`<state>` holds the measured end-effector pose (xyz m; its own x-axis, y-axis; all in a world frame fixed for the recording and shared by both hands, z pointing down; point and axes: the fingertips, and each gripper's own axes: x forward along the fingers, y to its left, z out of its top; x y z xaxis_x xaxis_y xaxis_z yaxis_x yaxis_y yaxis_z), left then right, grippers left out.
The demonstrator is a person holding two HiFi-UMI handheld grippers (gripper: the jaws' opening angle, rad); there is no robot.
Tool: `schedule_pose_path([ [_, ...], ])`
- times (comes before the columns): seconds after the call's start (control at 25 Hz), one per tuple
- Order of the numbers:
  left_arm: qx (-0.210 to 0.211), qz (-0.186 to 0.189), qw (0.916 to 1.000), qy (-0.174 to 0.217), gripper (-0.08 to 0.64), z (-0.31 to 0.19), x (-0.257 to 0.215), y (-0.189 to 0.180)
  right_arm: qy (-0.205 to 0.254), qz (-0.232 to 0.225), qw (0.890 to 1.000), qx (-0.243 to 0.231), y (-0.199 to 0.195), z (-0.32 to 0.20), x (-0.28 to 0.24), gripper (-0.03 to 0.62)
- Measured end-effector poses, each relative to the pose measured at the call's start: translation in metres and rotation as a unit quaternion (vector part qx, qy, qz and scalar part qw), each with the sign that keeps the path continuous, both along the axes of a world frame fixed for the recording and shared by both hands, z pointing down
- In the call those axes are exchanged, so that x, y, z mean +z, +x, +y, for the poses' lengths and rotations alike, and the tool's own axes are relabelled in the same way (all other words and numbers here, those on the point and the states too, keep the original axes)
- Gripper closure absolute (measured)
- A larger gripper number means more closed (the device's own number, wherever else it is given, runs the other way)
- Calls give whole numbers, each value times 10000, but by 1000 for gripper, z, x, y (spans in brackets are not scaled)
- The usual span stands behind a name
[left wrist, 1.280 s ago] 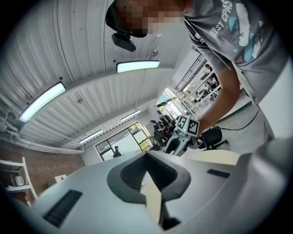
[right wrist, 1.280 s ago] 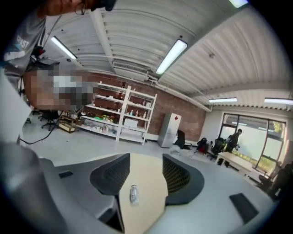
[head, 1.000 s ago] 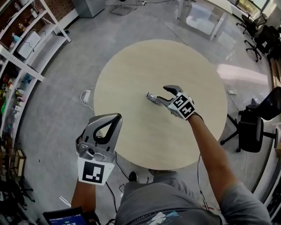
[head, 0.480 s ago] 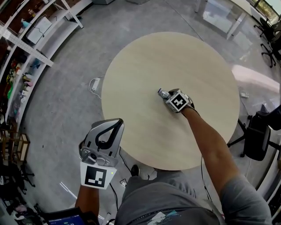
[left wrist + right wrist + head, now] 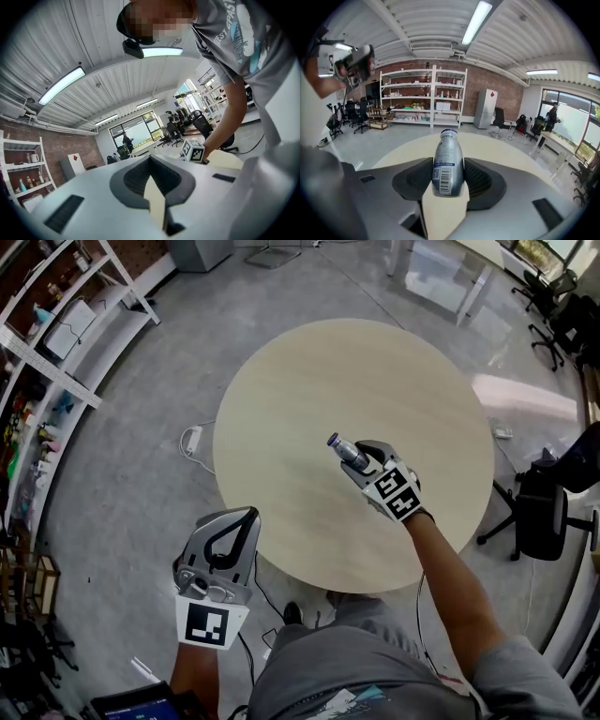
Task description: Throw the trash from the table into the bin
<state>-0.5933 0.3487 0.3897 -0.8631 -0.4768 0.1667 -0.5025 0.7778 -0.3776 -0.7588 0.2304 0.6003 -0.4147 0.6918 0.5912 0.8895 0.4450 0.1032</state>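
- Head view: round pale-wood table [image 5: 309,371] in the middle of the frame, on a grey concrete floor [image 5: 122,512]. White shelving [image 5: 56,352] along the left edge, a black office chair [image 5: 539,517] at the right edge, a white power strip [image 5: 190,440] on the floor just left of the table. Right gripper [image 5: 361,457] over the table's centre right, pinching a small silver bottle [image 5: 345,450], cap toward the upper left. Left gripper [image 5: 246,514] at lower left, by the table's edge, jaws pressed together on nothing.
- Left gripper view: jaw tips meeting at lower centre. Ribbed white ceiling with strip lights [image 5: 61,85] above, brick wall [image 5: 56,150] at left, windows [image 5: 133,131] mid-frame.
- Right gripper view: bottle clamped between both pads at centre, barcode label facing the camera, blue cap pointing away over the table. Stocked shelves along a brick wall behind, grey cabinet [image 5: 486,108] just to their right.
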Motion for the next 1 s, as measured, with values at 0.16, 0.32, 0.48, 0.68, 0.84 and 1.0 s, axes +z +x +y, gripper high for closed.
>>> schedule_pose_path([
  [0.16,194,-194,9995,148,517,3,-14,32,-418,-508,9973,315,61,-11,-81,385],
  [0.32,465,-516,9974,202,517,-13,-39,85,-636,-975,9913,608,131,-38,-149,385],
  [0.48,743,-707,9945,208,517,-11,-58,150,-690,-1418,9835,883,208,-48,-203,385],
  [0.68,1197,-1100,9864,229,518,-14,-82,215,-530,-1936,9720,1225,298,-67,-249,385],
  [0.84,1555,-1285,9788,342,518,-24,-87,246,-409,-2226,9615,1556,354,-90,-269,385],
  [1.0,1960,-1186,9714,618,517,-43,-80,254,-204,-2485,9506,1849,398,-112,-279,385],
])
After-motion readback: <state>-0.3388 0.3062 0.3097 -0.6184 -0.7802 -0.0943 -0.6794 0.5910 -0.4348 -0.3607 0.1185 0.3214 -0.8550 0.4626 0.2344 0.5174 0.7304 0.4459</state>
